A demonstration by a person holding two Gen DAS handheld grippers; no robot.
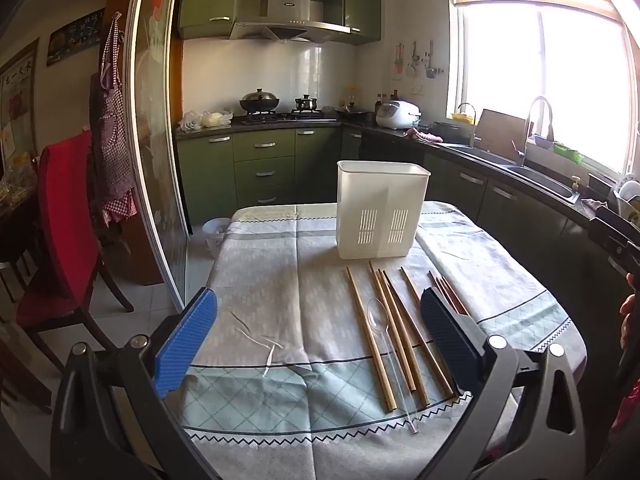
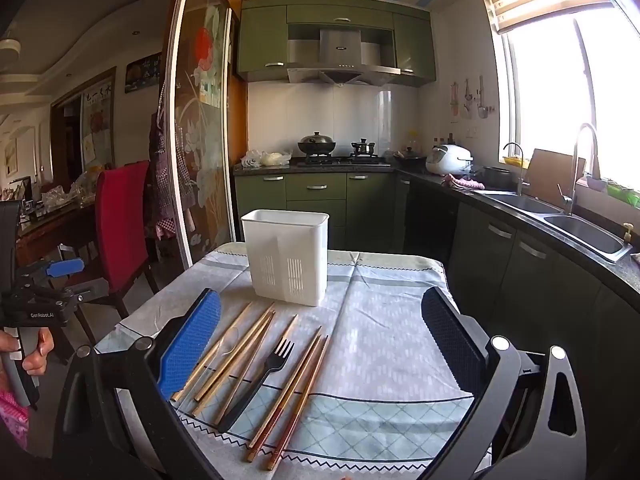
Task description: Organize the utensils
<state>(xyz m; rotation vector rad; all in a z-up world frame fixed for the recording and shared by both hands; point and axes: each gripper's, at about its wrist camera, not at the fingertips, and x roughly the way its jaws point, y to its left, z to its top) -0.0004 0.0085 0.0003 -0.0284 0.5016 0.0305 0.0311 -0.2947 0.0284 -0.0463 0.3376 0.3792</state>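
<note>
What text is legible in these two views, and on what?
"GenRobot.AI": white print on the black body of the left gripper, seen from the right wrist view.
Range hood badge: too small to read.
Wall poster with large characters: blurred, not reliably readable.
Dark wall sign: too blurred.
White utensil holder, chopsticks, black fork: no text.

A matt white plastic utensil holder with slotted walls stands on wrinkled woven cloth. Smooth wooden chopsticks, a matt black plastic fork, a clear glossy plastic spoon. Tongs' pads: ribbed blue rubber.
</note>
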